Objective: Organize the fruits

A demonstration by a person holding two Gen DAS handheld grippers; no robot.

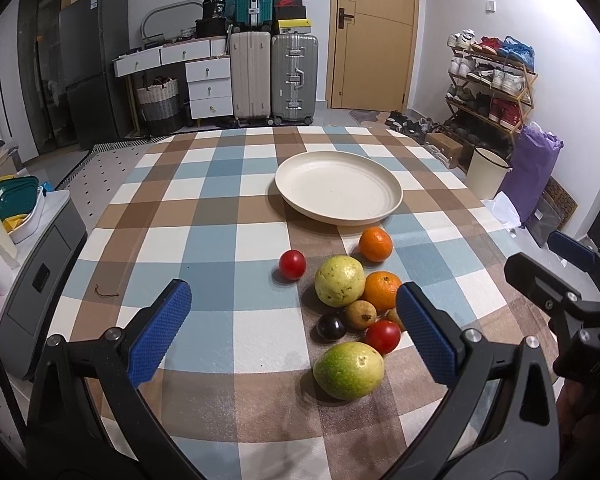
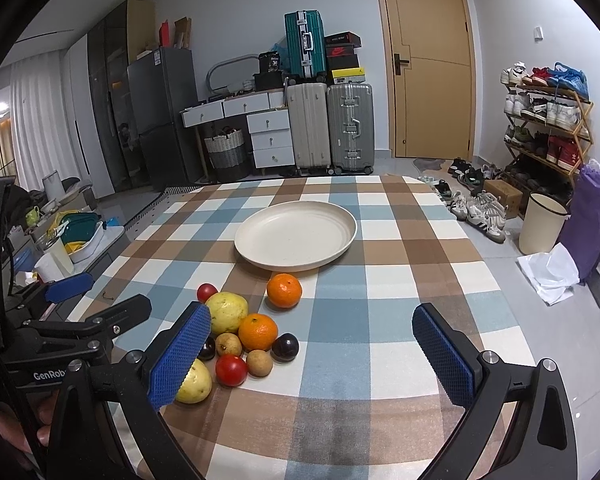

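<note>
A cream plate (image 1: pixel 339 188) (image 2: pixel 296 236) sits empty on the checked tablecloth. In front of it lies a cluster of fruit: two oranges (image 1: pixel 375 244) (image 1: pixel 382 290), two green-yellow guavas (image 1: pixel 339 286) (image 1: pixel 349 370), two red tomatoes (image 1: pixel 292 264) (image 1: pixel 383 336), a dark plum (image 1: pixel 330 328) and small brown fruits (image 1: pixel 361 314). The cluster also shows in the right wrist view (image 2: pixel 258 332). My left gripper (image 1: pixel 294 332) is open and empty above the near fruit. My right gripper (image 2: pixel 312 356) is open and empty, right of the cluster.
The table (image 1: pixel 204 216) has a checked cloth. A grey cabinet (image 1: pixel 40 280) with containers stands at the left edge. A shoe rack (image 2: pixel 548 128), bin (image 2: pixel 542 228) and purple bag (image 2: pixel 590 224) stand on the floor at right. Suitcases (image 2: pixel 328 132) stand behind.
</note>
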